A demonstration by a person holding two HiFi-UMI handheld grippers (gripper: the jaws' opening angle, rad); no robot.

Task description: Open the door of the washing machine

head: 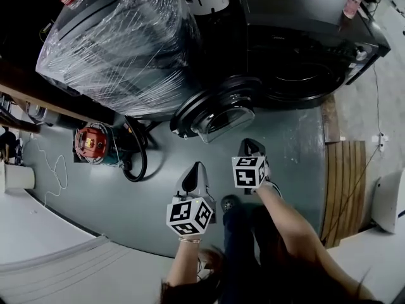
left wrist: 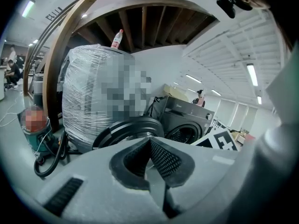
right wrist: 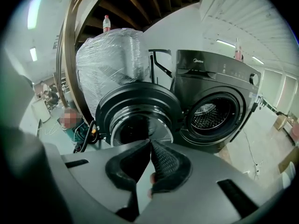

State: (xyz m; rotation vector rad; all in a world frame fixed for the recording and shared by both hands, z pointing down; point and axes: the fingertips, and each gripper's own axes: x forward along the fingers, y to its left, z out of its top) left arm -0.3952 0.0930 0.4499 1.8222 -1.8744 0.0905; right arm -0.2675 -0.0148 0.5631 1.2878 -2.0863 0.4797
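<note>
Right tongs (right wrist: 150,142): I hold them closed, pads meeting at the tips, nothing between them.
Left tongs (left wrist: 149,140): closed the same way and empty; in the head view they sit beside my right tongs, to their left and a little nearer to me.
Marker cubes: one rides on each of my tongs, the left (head: 188,215) just above my wrist, the right (head: 249,171) likewise.
Door (right wrist: 138,115): round, dark-rimmed, with a glass bowl; it stands swung open to the left of the machine's opening, out over the floor, just ahead of both my tongs and touching neither.
Washing machine (right wrist: 219,85): dark front-loader, its round opening uncovered, to the right of the door.
Drum (right wrist: 212,113): perforated metal, seen through the opening.
Pink bottle (head: 352,2): upright on top of the machine, near its right edge.
Wrapped appliance (head: 120,43): bulky, covered in clear film, just left of the machine, behind the door.
Clear bottle (right wrist: 107,22): standing on top of the wrapped appliance.
Green canister (head: 93,143): red-topped, on the floor left of the door, a black hose (head: 136,160) looping beside it.
Floor (head: 285,144): grey-green, with wooden boards (head: 345,182) lying to the right of me.
</note>
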